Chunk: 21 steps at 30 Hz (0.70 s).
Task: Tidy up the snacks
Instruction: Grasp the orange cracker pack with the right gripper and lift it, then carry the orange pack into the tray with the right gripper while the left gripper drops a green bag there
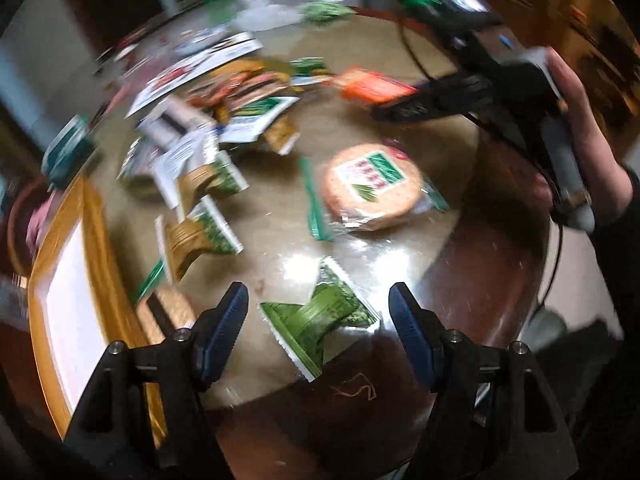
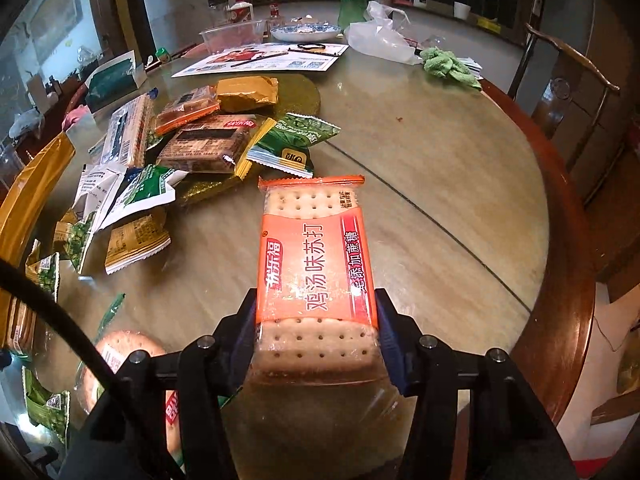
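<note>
1. Snacks lie scattered over the round table (image 2: 440, 168): a loose heap of packets (image 2: 200, 136) sits at its far left side, a round cracker pack (image 1: 372, 186) lies apart nearer the middle, and a small green packet (image 1: 320, 316) lies close to the near edge.

2. Step in hand, as I judge it: sorting is under way, with one item being carried and another lying loose below an empty tool.

3. Right gripper (image 2: 316, 344) is clamped on an orange cracker pack (image 2: 316, 264), both pads pressing its long sides near the lower end. The pack sticks out forward, clear of the table, pointing toward the heap.

4. Left gripper (image 1: 318, 312) stands partly open with nothing between its pads; the green packet lies flat on the table below the gap, untouched.

5. Next move, likely: carry the orange pack to wherever like items are grouped, lower it flat, then spread the jaws. The left tool could drop onto the green packet or move on to another one; I cannot tell which.

6. Orange pack: clear wrap, orange label with white lettering, pale square crackers with dotted holes showing at both ends. It looks stiff and should hold its shape.

7. Green packet: crinkled foil, pinched at the waist, with serrated ends; thin and slippery, so it calls for a low, centred pinch.

8. Left view is blurred, so finer detail of the heap is unreadable there.
</note>
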Motion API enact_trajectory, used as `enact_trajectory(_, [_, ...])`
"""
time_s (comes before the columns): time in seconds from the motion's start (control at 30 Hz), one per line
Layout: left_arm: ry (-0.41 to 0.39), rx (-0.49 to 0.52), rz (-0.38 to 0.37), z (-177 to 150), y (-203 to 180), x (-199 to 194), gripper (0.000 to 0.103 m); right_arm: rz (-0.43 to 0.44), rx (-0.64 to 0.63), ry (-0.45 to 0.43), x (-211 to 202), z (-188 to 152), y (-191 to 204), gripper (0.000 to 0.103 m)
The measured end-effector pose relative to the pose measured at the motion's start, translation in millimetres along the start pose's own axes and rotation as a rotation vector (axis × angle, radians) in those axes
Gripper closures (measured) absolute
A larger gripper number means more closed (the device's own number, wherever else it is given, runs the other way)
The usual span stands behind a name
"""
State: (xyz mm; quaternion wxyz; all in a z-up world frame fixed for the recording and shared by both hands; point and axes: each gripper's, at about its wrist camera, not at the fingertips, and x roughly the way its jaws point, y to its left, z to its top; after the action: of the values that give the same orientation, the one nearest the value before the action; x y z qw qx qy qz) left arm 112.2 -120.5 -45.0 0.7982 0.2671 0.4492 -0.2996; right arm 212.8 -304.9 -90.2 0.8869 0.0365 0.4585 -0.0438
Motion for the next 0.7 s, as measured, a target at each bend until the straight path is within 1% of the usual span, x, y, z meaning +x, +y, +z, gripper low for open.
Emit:
enact_trajectory(0.03, [-0.001, 0.020, -0.013, -1.1, 1.2, 2.2, 0.030, 0.003, -0.002, -0.001, -1.3, -1.9, 0.2, 0.049])
enact_trajectory(0.1, [0.015, 0.029, -0.039, -5.1, 3.7, 7.7, 0.031, 0.010, -0.010, -0.001, -4.0, -5.7, 0.4, 0.049])
enact_trajectory(0.13, [0.028, 0.026, -0.056, -7.0, 4.3, 10.3, 0.038, 0.014, -0.015, -0.003, -5.5, -8.2, 0.4, 0.049])
enact_trajectory(0.17, [0.051, 0.014, -0.071, -9.5, 4.0, 12.7, 0.042, 0.016, -0.018, -0.004, -6.9, -10.3, 0.1, 0.049])
enact_trajectory(0.27, [0.071, -0.012, -0.117, -15.6, -1.9, 9.5, 0.042, 0.034, -0.002, -0.005, -9.8, -12.9, -3.5, 0.049])
enact_trajectory(0.37, [0.072, -0.050, -0.107, -18.0, -4.3, 7.3, 0.042, 0.055, 0.010, -0.009, -11.3, -14.6, -7.2, 0.049])
enact_trajectory(0.43, [0.071, -0.114, -0.088, -17.5, -2.0, 9.3, 0.042, 0.054, 0.011, -0.011, -11.8, -15.6, -7.4, 0.049])
enact_trajectory(0.5, [0.050, -0.205, -0.101, -15.0, 6.2, 10.7, 0.042, 0.060, 0.015, -0.014, -12.8, -17.1, -7.8, 0.049])
enact_trajectory(0.6, [0.029, -0.313, -0.150, -11.6, 18.6, 10.2, 0.042, 0.070, 0.012, -0.015, -14.3, -19.7, -9.1, 0.049])
enact_trajectory(0.7, [0.007, -0.386, -0.209, -9.0, 29.0, 7.1, 0.042, 0.066, 0.000, -0.015, -16.6, -23.9, -9.4, 0.049])
